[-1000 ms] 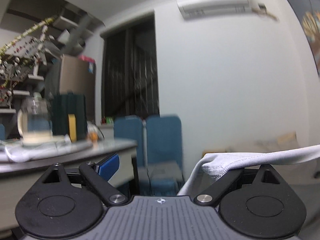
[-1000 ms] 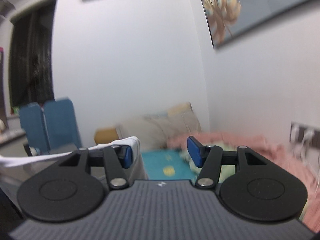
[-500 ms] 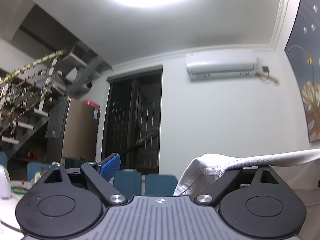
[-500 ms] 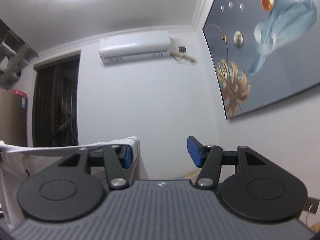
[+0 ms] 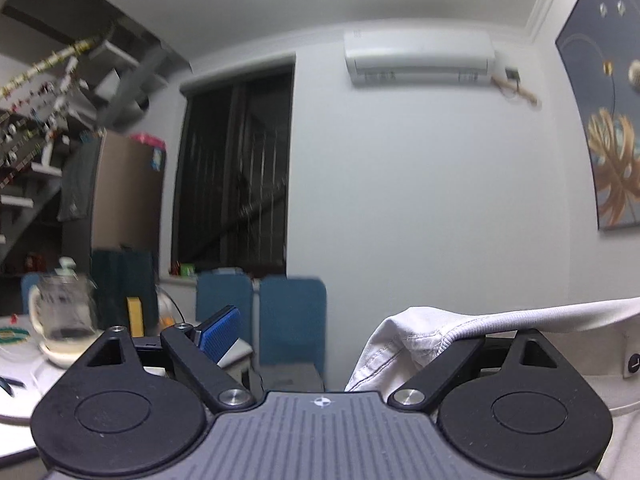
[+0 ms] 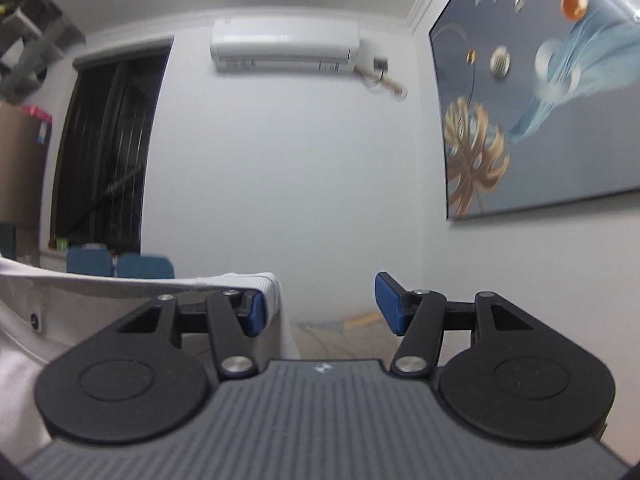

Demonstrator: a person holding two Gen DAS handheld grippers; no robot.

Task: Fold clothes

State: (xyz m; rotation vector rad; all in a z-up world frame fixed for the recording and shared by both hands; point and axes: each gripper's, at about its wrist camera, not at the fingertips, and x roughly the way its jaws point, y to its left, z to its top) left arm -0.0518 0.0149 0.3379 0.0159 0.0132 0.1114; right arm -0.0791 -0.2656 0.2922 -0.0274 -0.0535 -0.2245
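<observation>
Currently both grippers are standing with jaws apart: white garment (image 5: 500, 320) is draping over left gripper (image 5: 316, 328), hiding one finger; likewise over right gripper's (image 6: 320, 300) inner finger.

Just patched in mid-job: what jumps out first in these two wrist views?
The white shirt stretches between the two grippers, draped over the left gripper's right finger and the right gripper's left finger, with both sets of jaws standing apart. Behind, a wall air conditioner and a large gold-leaf painting on the right wall.
</observation>
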